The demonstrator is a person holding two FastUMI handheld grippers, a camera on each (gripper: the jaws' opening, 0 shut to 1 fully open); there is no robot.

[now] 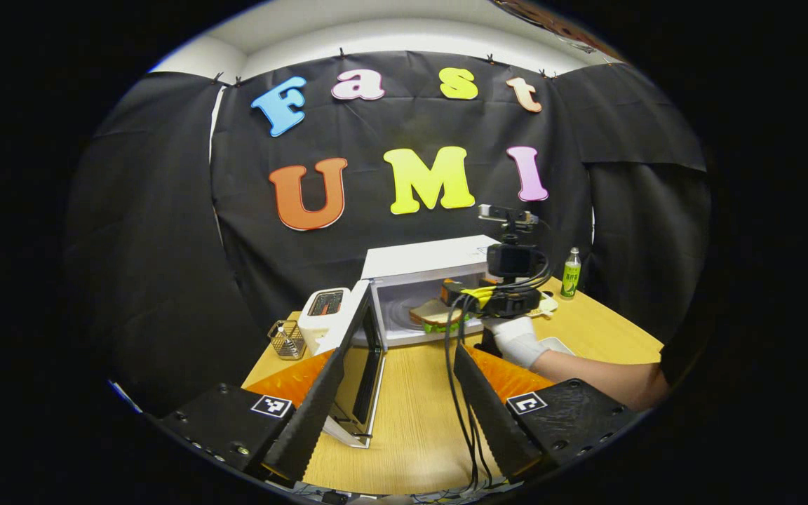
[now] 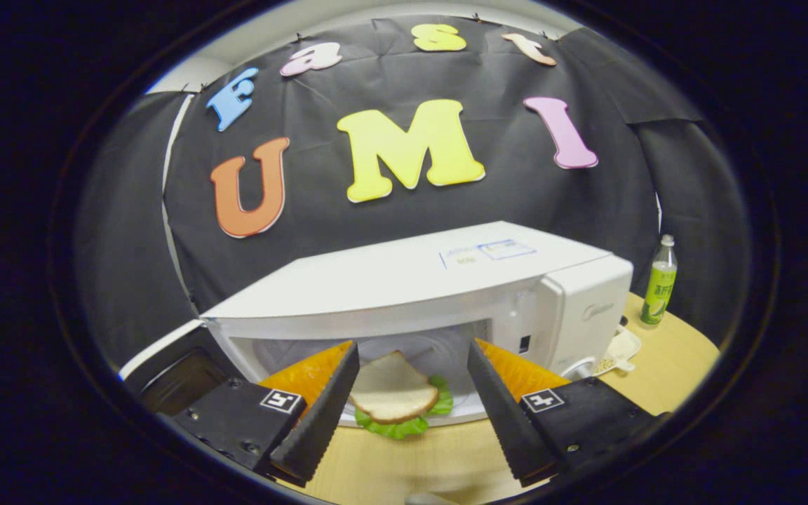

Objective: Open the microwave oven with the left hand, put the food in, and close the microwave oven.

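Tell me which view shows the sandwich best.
The right gripper view: the sandwich sits close and large between the open right gripper, bread and lettuce clear, inside the microwave. The left gripper view shows it small and distant, partly behind cables.

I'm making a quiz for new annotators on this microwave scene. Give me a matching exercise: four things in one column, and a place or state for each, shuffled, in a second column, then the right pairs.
Things
1. sandwich
2. microwave door
3. green bottle
4. toaster

Places or states
A. swung open toward the camera
B. on the table to the left of the microwave in the left gripper view
C. lying inside the microwave cavity
D. standing on the table beyond the microwave's control-panel side

Pairs: 1-C, 2-A, 3-D, 4-B
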